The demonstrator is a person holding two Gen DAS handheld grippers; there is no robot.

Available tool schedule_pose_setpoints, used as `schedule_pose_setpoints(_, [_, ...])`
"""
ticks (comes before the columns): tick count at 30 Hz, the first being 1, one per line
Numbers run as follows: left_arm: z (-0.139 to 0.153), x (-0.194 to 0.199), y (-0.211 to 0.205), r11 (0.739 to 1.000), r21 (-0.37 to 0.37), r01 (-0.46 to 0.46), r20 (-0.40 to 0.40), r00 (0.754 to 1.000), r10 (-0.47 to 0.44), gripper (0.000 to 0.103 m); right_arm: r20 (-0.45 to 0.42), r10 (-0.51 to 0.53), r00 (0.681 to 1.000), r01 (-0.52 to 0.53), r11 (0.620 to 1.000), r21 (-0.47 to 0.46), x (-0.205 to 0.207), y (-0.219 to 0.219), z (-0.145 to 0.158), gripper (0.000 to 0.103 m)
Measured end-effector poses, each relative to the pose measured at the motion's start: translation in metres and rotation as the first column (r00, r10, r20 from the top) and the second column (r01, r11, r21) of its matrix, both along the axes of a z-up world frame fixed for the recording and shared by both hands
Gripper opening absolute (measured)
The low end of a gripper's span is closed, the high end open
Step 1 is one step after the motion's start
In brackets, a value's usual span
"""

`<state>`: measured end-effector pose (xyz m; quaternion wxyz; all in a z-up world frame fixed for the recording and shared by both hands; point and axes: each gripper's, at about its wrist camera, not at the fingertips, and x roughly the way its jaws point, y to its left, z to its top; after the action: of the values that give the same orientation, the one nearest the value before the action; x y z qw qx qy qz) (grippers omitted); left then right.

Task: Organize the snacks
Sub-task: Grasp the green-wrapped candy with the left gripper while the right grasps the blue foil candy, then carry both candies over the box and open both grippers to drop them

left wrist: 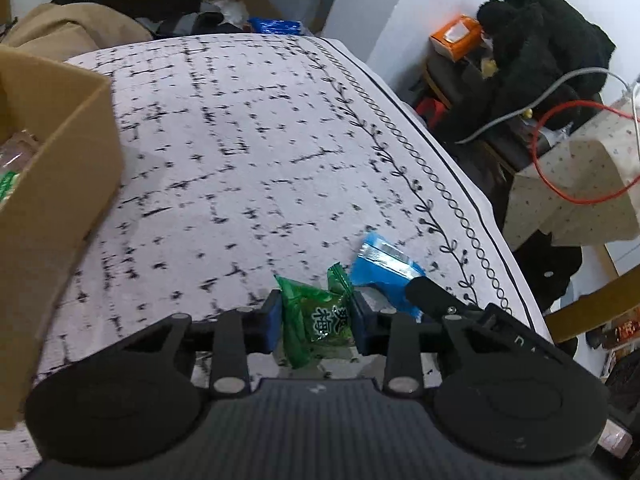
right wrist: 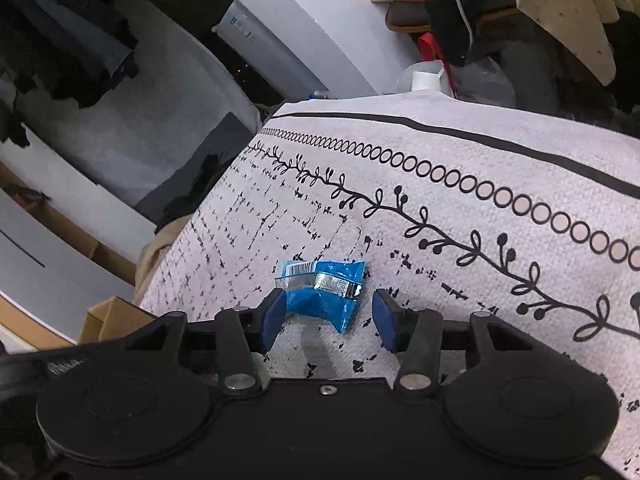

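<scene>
My left gripper [left wrist: 316,322] is shut on a green candy wrapper [left wrist: 316,320], held just above the patterned tablecloth [left wrist: 240,160]. A blue snack packet [left wrist: 380,266] lies on the cloth just right of it, partly under the right gripper's finger [left wrist: 432,296]. In the right wrist view the same blue snack packet [right wrist: 320,290] lies on the cloth between the fingers of my right gripper [right wrist: 328,316], which is open around it, the left pad touching it. A cardboard box [left wrist: 52,184] with snacks inside stands at the left.
The table's right edge [left wrist: 480,192] drops off to a chair with black clothes [left wrist: 540,48], an orange tissue box [left wrist: 456,34] and red and grey cables [left wrist: 560,128]. More clutter lies beyond the far edge, including a beige cloth [left wrist: 68,28].
</scene>
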<state>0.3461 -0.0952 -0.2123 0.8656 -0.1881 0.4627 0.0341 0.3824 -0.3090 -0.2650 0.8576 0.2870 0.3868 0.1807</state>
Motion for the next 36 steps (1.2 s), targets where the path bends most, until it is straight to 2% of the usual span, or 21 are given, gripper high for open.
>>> schedule_pose_setpoints(8, [0.025, -0.008, 0.012, 0.999, 0.015, -0.035, 0.049, 0.998, 0.034, 0.034, 0.012, 0.009, 1.000, -0.009, 0.998, -0.061, 0.014, 0.017, 0.002, 0.048])
schedule_pose_setpoints(10, [0.033, -0.011, 0.017, 0.999, 0.009, -0.041, 0.067, 0.997, 0.041, 0.034, 0.006, 0.002, 1.000, -0.001, 0.996, -0.089, 0.013, 0.018, 0.004, 0.035])
schedule_pose_setpoints(12, [0.040, -0.013, 0.020, 0.999, 0.007, -0.050, 0.077, 0.996, 0.049, 0.034, -0.012, 0.008, 1.000, -0.009, 0.997, -0.082, 0.012, 0.015, 0.008, 0.029])
schedule_pose_setpoints(15, [0.052, -0.014, 0.027, 0.998, -0.009, -0.064, 0.082, 0.995, 0.064, 0.034, -0.019, 0.022, 1.000, -0.024, 0.991, -0.133, 0.008, 0.018, 0.021, 0.022])
schedule_pose_setpoints(24, [0.077, -0.025, 0.042, 0.995, -0.033, -0.089, 0.119, 0.989, 0.092, 0.034, 0.057, 0.049, 0.997, -0.040, 0.989, -0.146, -0.005, 0.036, 0.075, 0.020])
schedule_pose_setpoints(36, [0.106, -0.043, 0.107, 0.973, -0.095, -0.213, 0.137, 0.965, 0.224, 0.034, 0.129, 0.103, 0.986, -0.091, 0.991, -0.099, -0.025, 0.093, 0.133, 0.020])
